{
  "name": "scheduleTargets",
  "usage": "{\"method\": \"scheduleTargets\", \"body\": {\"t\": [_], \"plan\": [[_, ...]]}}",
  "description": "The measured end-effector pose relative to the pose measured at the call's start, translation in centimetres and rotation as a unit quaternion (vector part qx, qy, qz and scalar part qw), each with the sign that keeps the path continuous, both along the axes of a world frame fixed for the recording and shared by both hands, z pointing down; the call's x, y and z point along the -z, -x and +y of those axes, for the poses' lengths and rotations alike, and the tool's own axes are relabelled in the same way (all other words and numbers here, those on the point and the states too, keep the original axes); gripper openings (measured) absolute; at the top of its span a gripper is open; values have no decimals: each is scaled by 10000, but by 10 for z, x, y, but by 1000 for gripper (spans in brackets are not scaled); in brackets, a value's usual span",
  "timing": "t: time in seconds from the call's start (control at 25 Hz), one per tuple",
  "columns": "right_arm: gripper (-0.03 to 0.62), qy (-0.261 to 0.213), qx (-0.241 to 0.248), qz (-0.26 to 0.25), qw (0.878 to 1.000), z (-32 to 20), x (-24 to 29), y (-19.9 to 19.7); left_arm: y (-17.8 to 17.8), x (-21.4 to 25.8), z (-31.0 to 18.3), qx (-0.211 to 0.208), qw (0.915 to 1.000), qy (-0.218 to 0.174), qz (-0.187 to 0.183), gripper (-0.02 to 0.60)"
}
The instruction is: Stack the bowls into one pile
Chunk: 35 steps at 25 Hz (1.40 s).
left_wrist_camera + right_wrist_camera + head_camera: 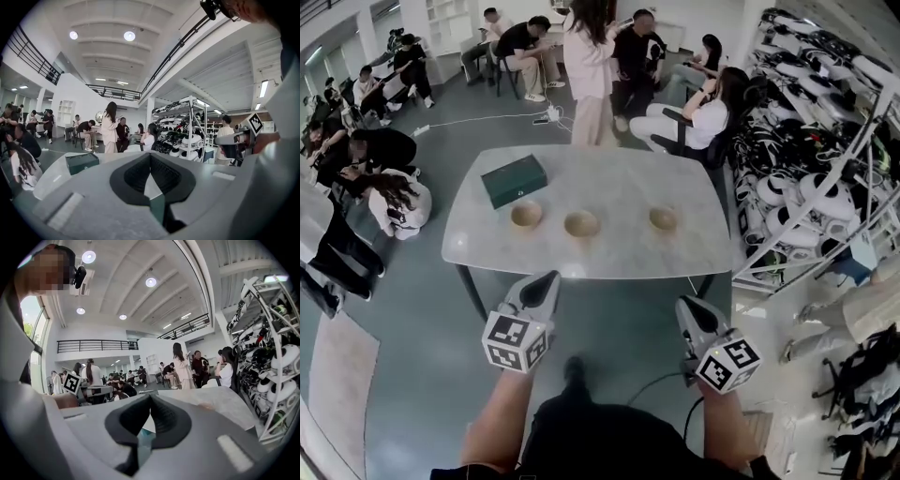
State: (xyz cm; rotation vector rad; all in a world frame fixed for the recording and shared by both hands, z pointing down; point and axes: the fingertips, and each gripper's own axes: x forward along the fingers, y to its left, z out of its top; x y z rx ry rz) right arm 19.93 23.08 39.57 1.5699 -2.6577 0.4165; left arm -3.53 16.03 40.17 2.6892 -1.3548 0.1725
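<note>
We hold the left gripper (549,277) and the right gripper (684,305) short of the bench (619,183). Both pairs of jaws are pressed together on nothing, sensibly, we judge, since no bowl is within reach. The three bowls (581,223) sit in a spaced row well ahead of the jaws, none nested yet. A box (514,180) lies beyond the left jaws, past the leftmost bowl. The jaws must part before taking a rim.

Left gripper (151,154), jaws closed and empty, lower centre; green box (82,162) on table (52,178), middle left; right gripper (221,139), middle right.
</note>
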Motion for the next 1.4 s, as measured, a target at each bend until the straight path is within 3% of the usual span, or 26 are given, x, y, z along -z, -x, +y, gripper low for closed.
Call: {"method": "scheduleTargets", "body": {"t": [0.36, 0.6, 0.96, 1.24, 1.4], "plan": [[3, 55, -23, 286, 9996, -112, 5, 56, 70, -1, -109, 66, 10000, -32, -2, 11], [3, 175, 2, 417, 9990, -155, -4, 81, 87, -11, -152, -36, 9999, 93, 29, 11], [3, 313, 17, 376, 9988, -211, -19, 73, 74, -22, -199, -145, 9996, 245, -48, 11], [5, 323, 164, 324, 9988, -277, -31, 39, 44, -20, -257, -25, 9995, 254, -179, 11], [42, 373, 339, 487, 9975, -318, -43, 19, 22, -18, -294, 91, 9994, 260, -212, 11]]}}
